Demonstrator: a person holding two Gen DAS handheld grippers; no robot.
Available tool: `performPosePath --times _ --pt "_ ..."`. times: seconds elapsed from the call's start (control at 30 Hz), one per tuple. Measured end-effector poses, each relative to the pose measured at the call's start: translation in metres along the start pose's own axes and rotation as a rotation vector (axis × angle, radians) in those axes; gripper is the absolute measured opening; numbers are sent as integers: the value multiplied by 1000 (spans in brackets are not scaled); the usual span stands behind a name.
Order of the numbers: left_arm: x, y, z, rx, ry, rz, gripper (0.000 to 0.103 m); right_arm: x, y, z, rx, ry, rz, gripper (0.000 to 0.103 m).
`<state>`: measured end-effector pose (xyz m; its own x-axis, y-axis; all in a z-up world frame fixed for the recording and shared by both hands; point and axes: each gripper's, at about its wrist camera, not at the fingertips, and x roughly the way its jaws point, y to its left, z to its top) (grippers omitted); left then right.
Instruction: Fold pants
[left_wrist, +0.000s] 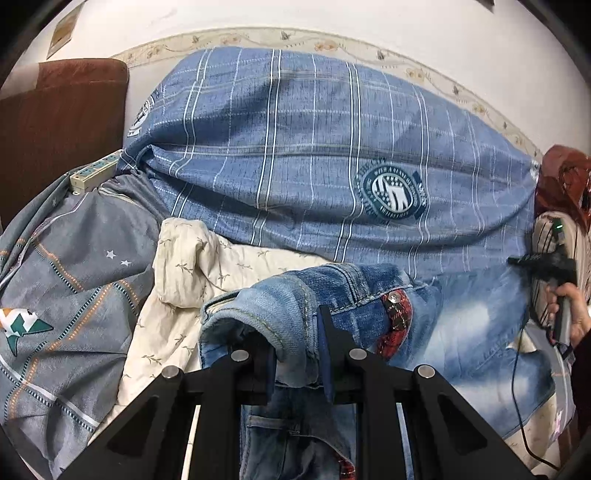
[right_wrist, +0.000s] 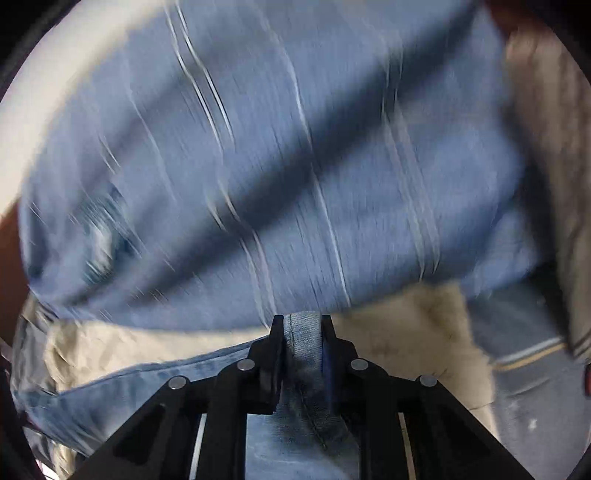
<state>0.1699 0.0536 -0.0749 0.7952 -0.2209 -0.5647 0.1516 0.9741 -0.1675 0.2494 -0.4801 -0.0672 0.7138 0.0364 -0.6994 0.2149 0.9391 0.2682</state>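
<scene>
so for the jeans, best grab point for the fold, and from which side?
Probably thick hemmed edges. The left gripper is shut on a rolled, stitched edge of the jeans beside the red plaid trim; the right gripper clamps a seamed fold. Come low from the near side, jaws straddling the edge: the bulky blue plaid duvet blocks the far side.

White wall (left_wrist: 369, 22) at rear, bordered by a floral trim strip (left_wrist: 236, 38). A paper notice (left_wrist: 62, 31) is fixed upper left. Brown padded headboard (left_wrist: 55, 122) stands at left. Bed carries a blue checked quilt (left_wrist: 295, 147), a grey patterned cover (left_wrist: 74, 280) and a cream sheet (left_wrist: 207, 266). A power strip (left_wrist: 94, 171) lies beside the headboard. Lighting even.
</scene>
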Motion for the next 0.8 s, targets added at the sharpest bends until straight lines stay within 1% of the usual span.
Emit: performPosePath --times 0.03,0.07,0.1,0.13,0.17,0.2,0.23,0.3,0.37,0.4,0.43,0.47,0.63,0.73,0.8 --pt "-3 0 -3 2 -8 -2 21 -20 0 3 1 -72 28 18" --pt "-4 -1 -6 5 -10 -4 21 -35 1 4 -10 -128 32 18" --pt "-5 0 -12 7 -10 -1 21 -45 -1 4 -24 -168 15 18" --pt "-6 0 -17 6 -3 1 21 -48 -7 0 -31 -180 6 18" --pt "-8 1 -26 -1 17 -15 21 -44 -14 -5 -26 -157 -9 18" --pt "-10 2 -31 -8 30 -30 21 -40 -22 -16 -14 -120 -31 18" --pt "-14 2 -40 -8 47 -45 21 -40 -31 -29 2 -104 -36 18" --pt "-21 -2 -55 23 74 -35 21 -54 -45 -52 30 -127 -8 18" --pt "-28 -5 -72 54 110 -28 21 -77 -56 -78 70 -152 24 18" --pt "-31 -5 -78 59 124 -28 21 -92 -60 -95 79 -164 33 18" --pt "-35 -4 -84 60 135 -28 21 -105 -61 -100 82 -168 34 18" --pt "-39 -3 -92 62 147 -25 21 -117 -63 -114 85 -170 36 18" --pt "-46 6 -109 38 200 -16 22 -160 -67 -171 91 -176 34 18" --pt "-45 6 -112 49 226 4 23 -162 -71 -199 91 -140 2 18" --pt "-44 3 -115 84 252 29 28 -156 -73 -211 94 -94 -35 22"
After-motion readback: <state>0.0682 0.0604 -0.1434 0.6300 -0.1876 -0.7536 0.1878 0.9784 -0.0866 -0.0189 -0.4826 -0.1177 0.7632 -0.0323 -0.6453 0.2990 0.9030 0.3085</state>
